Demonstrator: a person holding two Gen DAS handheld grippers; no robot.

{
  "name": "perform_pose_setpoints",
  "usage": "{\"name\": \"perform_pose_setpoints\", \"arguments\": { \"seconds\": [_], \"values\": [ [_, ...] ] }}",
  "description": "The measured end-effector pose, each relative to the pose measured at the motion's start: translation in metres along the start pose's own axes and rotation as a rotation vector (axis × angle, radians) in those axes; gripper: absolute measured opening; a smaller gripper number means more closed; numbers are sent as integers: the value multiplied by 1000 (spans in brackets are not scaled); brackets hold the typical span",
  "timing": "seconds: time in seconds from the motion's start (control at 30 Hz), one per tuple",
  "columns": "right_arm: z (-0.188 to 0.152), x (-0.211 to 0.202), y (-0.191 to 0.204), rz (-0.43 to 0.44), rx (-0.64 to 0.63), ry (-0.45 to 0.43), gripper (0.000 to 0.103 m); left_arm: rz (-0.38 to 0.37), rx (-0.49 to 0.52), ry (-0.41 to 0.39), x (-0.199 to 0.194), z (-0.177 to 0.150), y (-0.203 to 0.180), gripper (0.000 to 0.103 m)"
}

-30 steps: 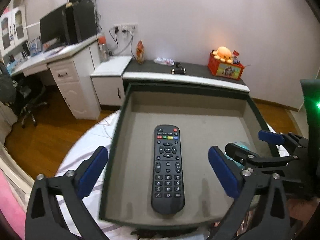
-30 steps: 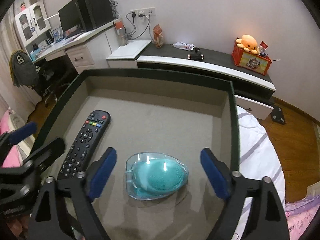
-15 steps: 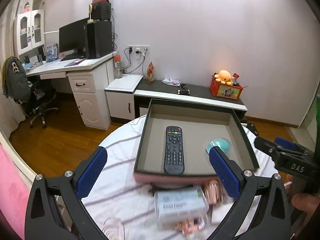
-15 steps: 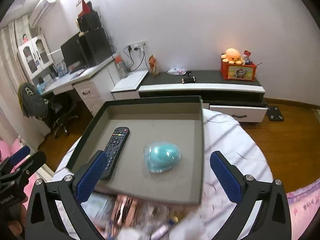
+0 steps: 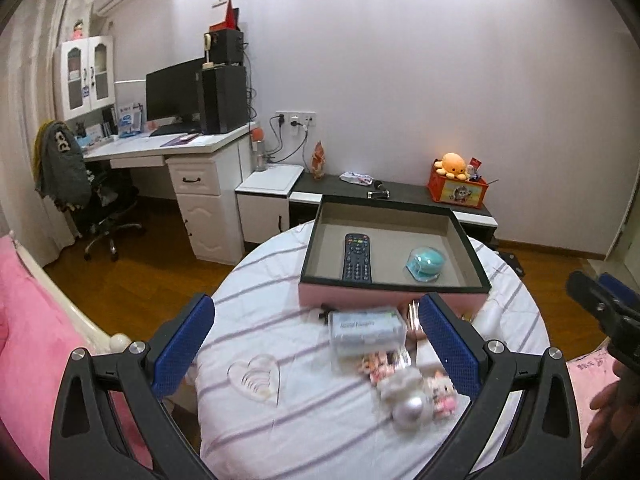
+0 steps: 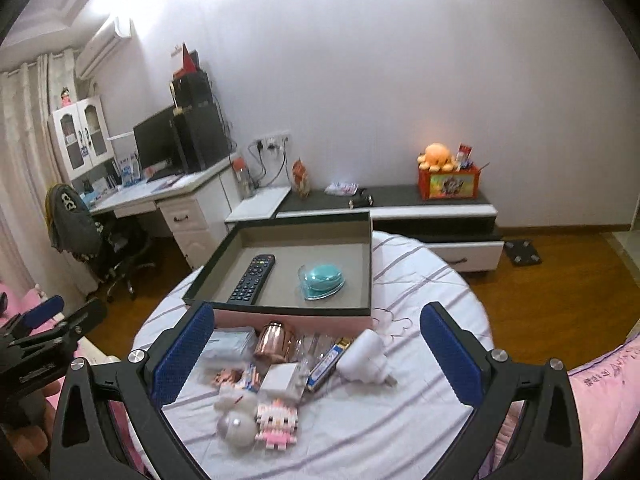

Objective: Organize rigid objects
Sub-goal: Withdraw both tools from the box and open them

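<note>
A dark-rimmed box with a pink side stands on the round striped table. Inside it lie a black remote and a teal item in a clear case. In front of the box is a loose pile: a clear plastic box, a copper cup, a white plug, a pink block figure and a grey plush ball. My left gripper and right gripper hang open above the pile, holding nothing.
A clear heart-shaped piece lies left of the pile. Pink bedding flanks the table. Behind are a white desk with a monitor, an office chair and a low cabinet with an orange box.
Both grippers have drawn back and up from the box, away from the remote and the teal item. The pile in front of the box has come into view.
</note>
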State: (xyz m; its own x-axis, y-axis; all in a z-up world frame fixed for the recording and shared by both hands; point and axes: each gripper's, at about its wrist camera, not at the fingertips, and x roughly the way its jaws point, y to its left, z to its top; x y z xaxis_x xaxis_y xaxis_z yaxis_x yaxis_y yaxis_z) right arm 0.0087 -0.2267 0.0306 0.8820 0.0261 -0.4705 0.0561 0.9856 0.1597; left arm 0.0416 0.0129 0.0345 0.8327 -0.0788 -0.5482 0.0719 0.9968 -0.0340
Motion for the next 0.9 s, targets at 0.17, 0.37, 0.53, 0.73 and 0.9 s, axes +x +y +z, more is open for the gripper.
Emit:
{"name": "perform_pose_setpoints", "arguments": {
  "seconds": [0.17, 0.37, 0.53, 0.73, 0.9],
  "values": [
    [-23, -38, 5, -21, -28, -26, 103, 17, -19, 8, -19, -22, 7, 103],
    [-40, -55, 3, -22, -19, -8, 103, 10, -33, 21, -36, -38, 12, 103],
    [-42, -58, 7, -14, -29, -7, 103, 9, -28, 7, -43, -38, 10, 103],
    [-44, -61, 15, -3, -43, -2, 103, 10, -27, 7, -44, -40, 10, 103],
    [-44, -58, 18, -1, -47, 5, 103, 11, -27, 8, -44, -40, 10, 103]
  ]
}}
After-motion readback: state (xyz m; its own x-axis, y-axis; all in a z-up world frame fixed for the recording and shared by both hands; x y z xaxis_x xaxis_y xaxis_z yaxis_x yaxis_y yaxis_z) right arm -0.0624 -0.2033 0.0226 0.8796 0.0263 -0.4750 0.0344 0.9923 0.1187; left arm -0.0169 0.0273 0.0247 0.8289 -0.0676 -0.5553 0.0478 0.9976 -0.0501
